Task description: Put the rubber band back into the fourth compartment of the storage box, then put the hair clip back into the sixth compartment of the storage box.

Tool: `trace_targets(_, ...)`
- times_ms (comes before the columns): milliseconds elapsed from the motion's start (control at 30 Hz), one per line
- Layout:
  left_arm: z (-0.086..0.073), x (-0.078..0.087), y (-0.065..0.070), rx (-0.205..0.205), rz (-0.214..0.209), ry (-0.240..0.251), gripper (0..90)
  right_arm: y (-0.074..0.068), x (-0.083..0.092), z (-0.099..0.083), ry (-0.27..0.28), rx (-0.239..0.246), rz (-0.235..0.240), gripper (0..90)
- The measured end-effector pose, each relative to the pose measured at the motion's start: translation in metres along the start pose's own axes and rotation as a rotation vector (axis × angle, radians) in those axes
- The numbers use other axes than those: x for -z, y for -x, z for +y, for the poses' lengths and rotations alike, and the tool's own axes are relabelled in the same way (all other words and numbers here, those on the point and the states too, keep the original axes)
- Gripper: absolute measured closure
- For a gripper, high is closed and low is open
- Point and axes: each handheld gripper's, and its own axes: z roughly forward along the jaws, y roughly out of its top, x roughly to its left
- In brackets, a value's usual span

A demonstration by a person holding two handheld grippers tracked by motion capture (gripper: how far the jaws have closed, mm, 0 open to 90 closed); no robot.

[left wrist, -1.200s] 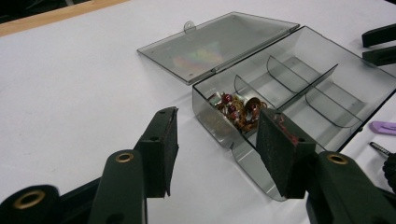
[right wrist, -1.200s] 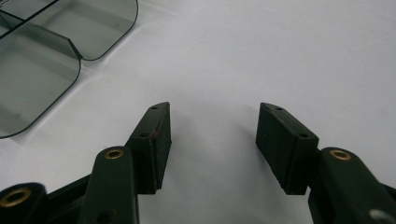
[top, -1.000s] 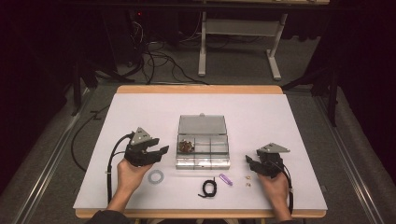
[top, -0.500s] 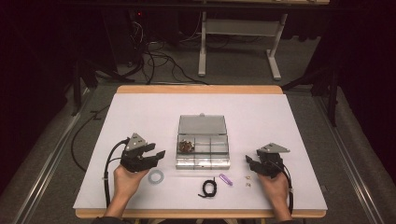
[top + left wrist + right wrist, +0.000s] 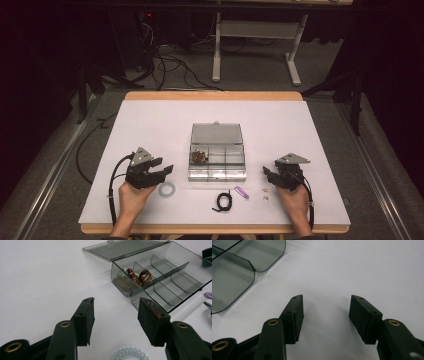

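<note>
A clear smoky compartment box (image 5: pixel 217 159) lies open in the middle of the white mat, its lid (image 5: pixel 216 133) laid flat behind it. A brown beaded coil (image 5: pixel 199 157) (image 5: pixel 143 277) sits in its left compartment. My left gripper (image 5: pixel 168 171) (image 5: pixel 116 312) is open with nothing between its jaws and hovers left of the box, just above a clear bead ring (image 5: pixel 167 189) (image 5: pixel 130 354). My right gripper (image 5: pixel 266 173) (image 5: pixel 325 315) is also open with nothing in it, right of the box, over bare mat; the box's corner (image 5: pixel 234 272) lies ahead of it on the left.
In front of the box lie a black cord loop (image 5: pixel 223 201), a small purple piece (image 5: pixel 242 192) (image 5: pixel 208 295) and tiny gold bits (image 5: pixel 265 193). The white mat (image 5: pixel 150 120) covers a wooden table. Cables and a stand's legs (image 5: pixel 250 50) are on the floor beyond.
My left gripper has drifted a little toward the near edge, closer to the bead ring. The right gripper has stayed still.
</note>
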Motion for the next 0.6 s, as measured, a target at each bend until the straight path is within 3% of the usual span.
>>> trace_targets(267, -0.006, 0.000, -0.006, 0.012, 0.005, 0.010, 46.0, 0.000, 0.000, 0.000, 0.000, 0.000, 0.000, 46.1)
trace_targets(600, -0.020, -0.007, -0.025, 0.024, 0.056, 0.008, 45.5, 0.001, 0.000, 0.000, -0.001, -0.001, 0.003, 46.3)
